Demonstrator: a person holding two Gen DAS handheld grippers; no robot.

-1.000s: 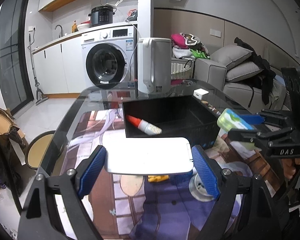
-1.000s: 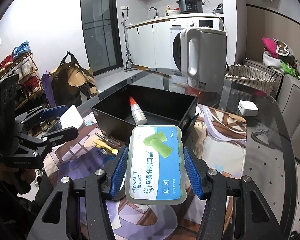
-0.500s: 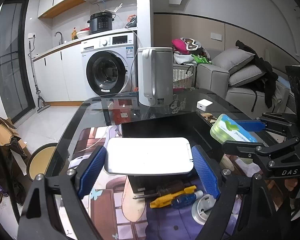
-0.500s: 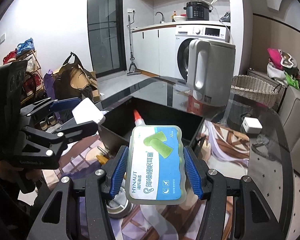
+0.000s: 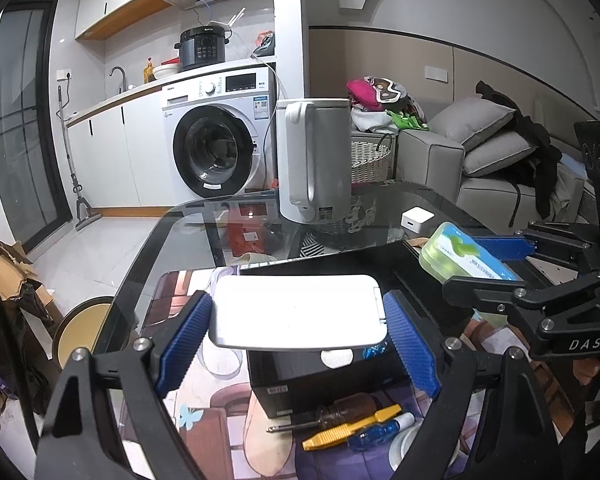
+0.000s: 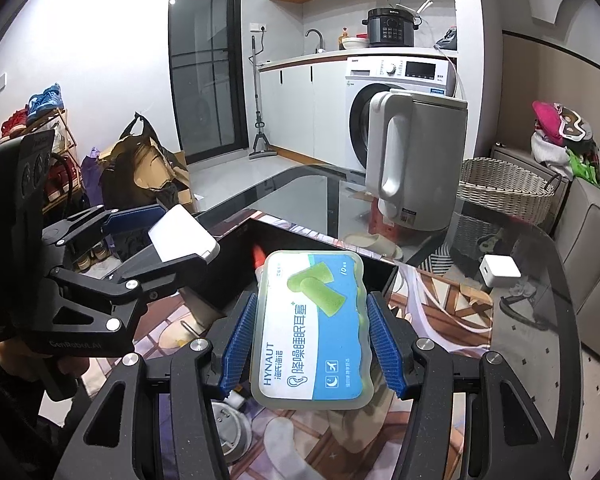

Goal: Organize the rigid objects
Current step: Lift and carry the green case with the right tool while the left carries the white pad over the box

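My left gripper is shut on a flat white case, held level above the near wall of the black bin. From the right wrist view that case hangs at the bin's left edge. My right gripper is shut on a clear box of earplugs with a blue and green label, held over the bin's near right side. In the left wrist view the earplug box is at the right. A red-capped glue bottle lies inside the bin, mostly hidden.
A grey kettle stands at the far side of the glass table, with a small white cube to its right. A screwdriver, a yellow tool and a blue pen lie before the bin.
Both grippers rose and moved forward over the bin with their loads. The bin now sits lower in both views, and the glue bottle is hidden behind the held items.
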